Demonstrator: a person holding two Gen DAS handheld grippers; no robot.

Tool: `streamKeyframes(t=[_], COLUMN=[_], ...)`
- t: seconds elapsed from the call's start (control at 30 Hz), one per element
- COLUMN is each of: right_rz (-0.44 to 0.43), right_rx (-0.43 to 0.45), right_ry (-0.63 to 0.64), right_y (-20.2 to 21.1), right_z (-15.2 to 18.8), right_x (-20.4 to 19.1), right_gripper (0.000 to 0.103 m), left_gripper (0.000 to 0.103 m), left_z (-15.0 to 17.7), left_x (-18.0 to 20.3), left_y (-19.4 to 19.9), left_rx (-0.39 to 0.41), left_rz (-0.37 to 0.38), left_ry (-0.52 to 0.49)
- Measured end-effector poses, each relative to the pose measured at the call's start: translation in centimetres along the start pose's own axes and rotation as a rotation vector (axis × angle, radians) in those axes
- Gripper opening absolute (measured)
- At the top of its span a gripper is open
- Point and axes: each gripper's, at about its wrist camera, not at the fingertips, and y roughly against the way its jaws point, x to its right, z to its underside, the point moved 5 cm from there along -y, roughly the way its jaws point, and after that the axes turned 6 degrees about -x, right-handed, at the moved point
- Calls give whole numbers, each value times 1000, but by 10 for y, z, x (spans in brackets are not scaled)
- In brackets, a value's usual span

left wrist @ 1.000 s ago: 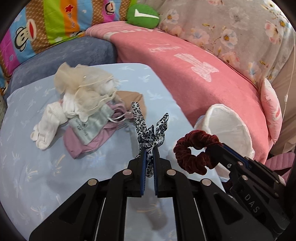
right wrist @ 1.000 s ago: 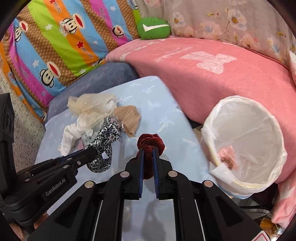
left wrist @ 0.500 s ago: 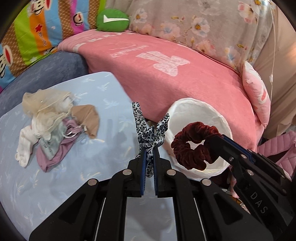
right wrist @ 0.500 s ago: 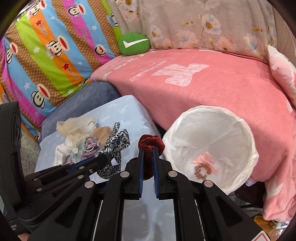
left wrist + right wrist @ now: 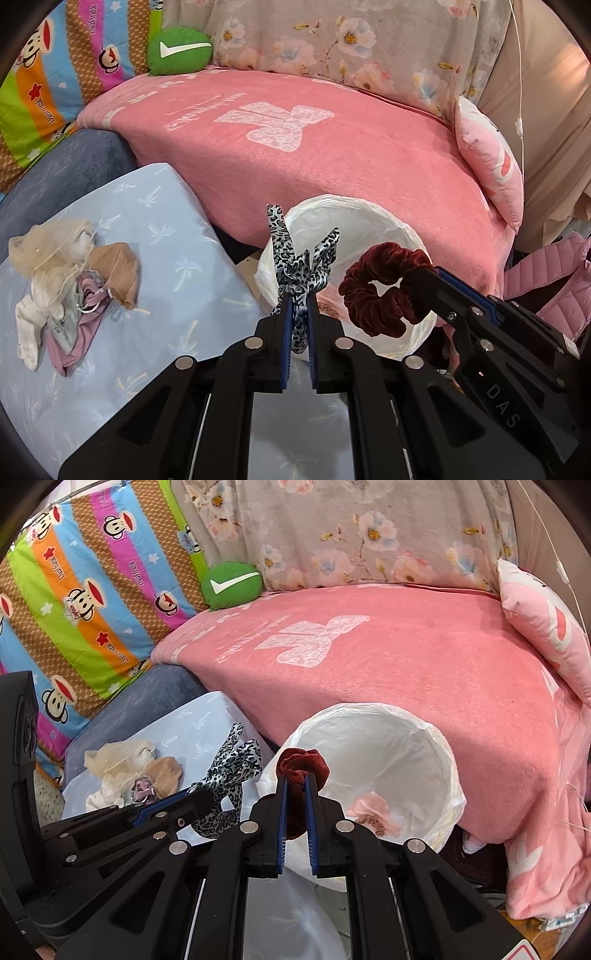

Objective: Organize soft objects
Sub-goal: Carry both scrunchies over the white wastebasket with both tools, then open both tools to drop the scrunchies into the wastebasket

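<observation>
My left gripper point(image 5: 297, 306) is shut on a leopard-print hair tie point(image 5: 295, 258), whose two ends stick up in front of the white lined bin point(image 5: 354, 214). My right gripper point(image 5: 295, 786) is shut on a dark red velvet scrunchie point(image 5: 303, 762), held over the near rim of the bin point(image 5: 436, 738). In the left wrist view the scrunchie point(image 5: 380, 291) hangs at the right, over the bin. A pink cloth piece point(image 5: 369, 810) lies inside the bin. A pile of soft items point(image 5: 66, 273) rests on the light blue sheet point(image 5: 166, 236) at the left.
A pink blanket point(image 5: 406, 664) covers the sofa behind the bin. A green cushion point(image 5: 231, 585) and a striped monkey-print pillow point(image 5: 85, 590) stand at the back left. A pink pillow point(image 5: 491, 162) leans at the right, with a pink padded jacket point(image 5: 546, 280) below it.
Both grippers have swung right, away from the pile, carrying the hair tie and the scrunchie to the bin. The bin now sits directly ahead of both.
</observation>
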Motion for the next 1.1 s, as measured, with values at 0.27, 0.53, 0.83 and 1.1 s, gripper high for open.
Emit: streamKeyframes(t=[0.27, 0.53, 0.83, 1.1], right_rz=[31, 56, 63, 67], right_rx=[18, 21, 13, 14], right_ry=[-23, -44, -59, -57], right_y=[1, -1, -9, -14], right_z=[-13, -20, -23, -24], right_x=[24, 44, 51, 46], right_gripper=[9, 9, 9, 14], left_gripper=[9, 33, 49, 49], left_z=[-15, -26, -26, -23], left_x=[24, 29, 25, 19], left_y=[-8, -20, -24, -27], left_rx=[2, -24, -17, -23], left_rz=[19, 82, 37, 11], left_ry=[-38, 21, 23, 28])
